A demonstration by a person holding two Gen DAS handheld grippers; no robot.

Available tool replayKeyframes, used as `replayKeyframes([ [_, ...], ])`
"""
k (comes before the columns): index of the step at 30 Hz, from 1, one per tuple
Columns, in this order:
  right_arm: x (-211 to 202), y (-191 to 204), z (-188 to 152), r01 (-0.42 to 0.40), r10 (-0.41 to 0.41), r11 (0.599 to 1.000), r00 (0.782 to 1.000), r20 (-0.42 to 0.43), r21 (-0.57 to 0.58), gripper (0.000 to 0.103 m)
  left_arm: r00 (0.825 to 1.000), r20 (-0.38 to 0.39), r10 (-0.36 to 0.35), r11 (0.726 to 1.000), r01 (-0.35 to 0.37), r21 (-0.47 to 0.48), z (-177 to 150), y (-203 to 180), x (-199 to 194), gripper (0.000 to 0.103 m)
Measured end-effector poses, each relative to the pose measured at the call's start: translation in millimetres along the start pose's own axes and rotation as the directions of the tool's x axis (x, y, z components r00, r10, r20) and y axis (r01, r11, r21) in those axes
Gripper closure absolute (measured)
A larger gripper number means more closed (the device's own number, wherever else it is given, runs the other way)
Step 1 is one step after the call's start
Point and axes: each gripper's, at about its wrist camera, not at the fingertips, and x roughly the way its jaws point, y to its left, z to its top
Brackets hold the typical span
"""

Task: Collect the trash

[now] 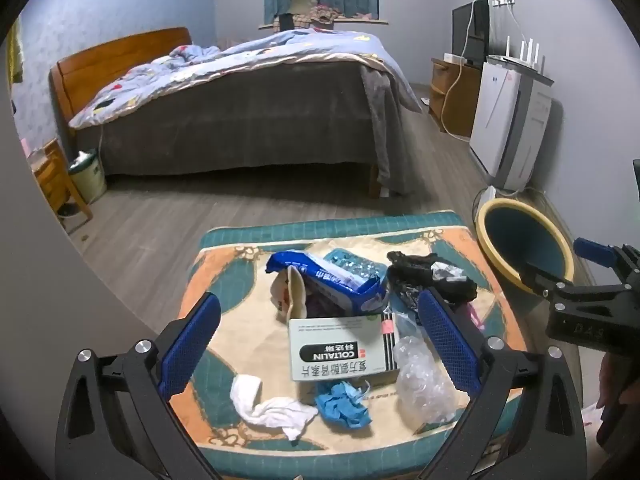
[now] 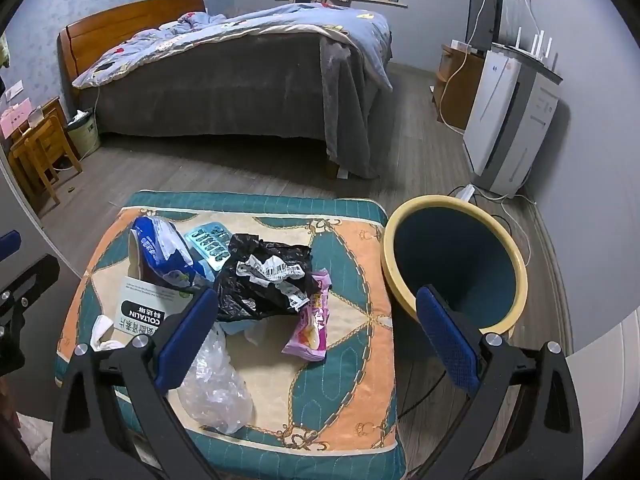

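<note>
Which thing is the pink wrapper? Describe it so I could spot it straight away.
Find the patterned cushion in front of the bed. On the side nearest the yellow bin, beside the black bag, lies the pink wrapper: the only pink piece there.

Trash pile (image 2: 224, 288) on cushion (image 2: 352, 400); bin (image 2: 456, 268) right; bed (image 2: 224, 80) behind.

Each tool is a black angular frame with triangular cut-outs and round silver screw heads at its joints. The left tool (image 1: 320, 344) and the right tool (image 2: 318, 338) carry long fingers (image 1: 191, 342) faced with blue, finely dimpled pads.
</note>
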Motion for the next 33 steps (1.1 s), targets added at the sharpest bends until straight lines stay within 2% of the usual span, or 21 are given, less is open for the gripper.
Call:
replayKeyframes([
  [14,4.7,-5.6,-1.2,-0.002,0.003,0.999,1.000,-0.027,0.040,0.006,1.000,-0.003,0.001,1.000,-0.001,0.013,0.3,-4.0,1.7,0.005],
  [33,5.7,-5.3,-1.6,0.000,0.001,0.999,1.000,-0.030,0.035,0.006,1.000,-0.005,0.005,1.000,-0.005,0.014,0.2,-4.9,1.9,0.005],
])
